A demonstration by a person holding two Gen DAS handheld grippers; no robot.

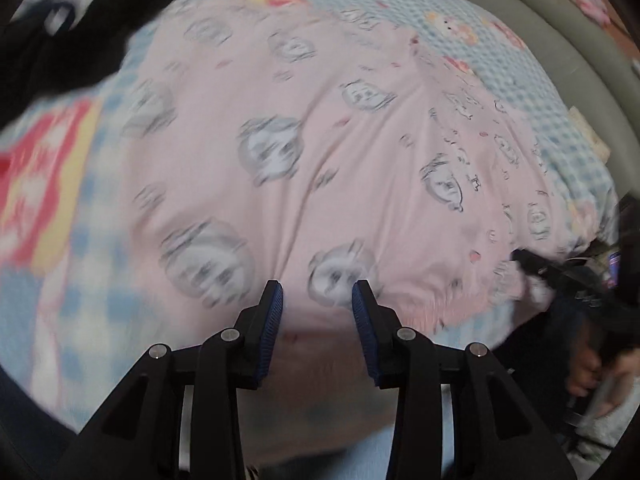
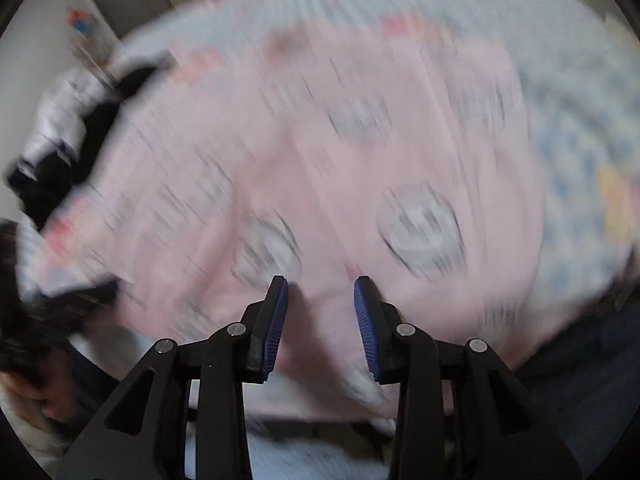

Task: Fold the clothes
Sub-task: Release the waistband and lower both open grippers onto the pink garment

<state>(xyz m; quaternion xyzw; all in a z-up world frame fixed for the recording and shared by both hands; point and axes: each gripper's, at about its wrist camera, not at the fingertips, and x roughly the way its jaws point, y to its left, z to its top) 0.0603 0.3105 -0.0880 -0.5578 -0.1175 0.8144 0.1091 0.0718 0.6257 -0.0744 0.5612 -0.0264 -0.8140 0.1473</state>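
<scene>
I judged one fold laid; the pink garment (image 1: pixel 304 168) filled mid-frame on the checked sheet (image 1: pixel 532 92); my left gripper (image 1: pixel 317 292) and right gripper (image 2: pixel 321 288) stood spread, pinching nothing; further folds remained; dark clothes (image 1: pixel 68 48) waited upper left.

The left gripper (image 1: pixel 317 292) has black angular linkage arms joined by round silver screws, and ribbed blue pads (image 1: pixel 275 332) line its two fingers. The right gripper (image 2: pixel 321 288) is built alike: black arms, silver screws, ribbed blue pads (image 2: pixel 276 328).
</scene>
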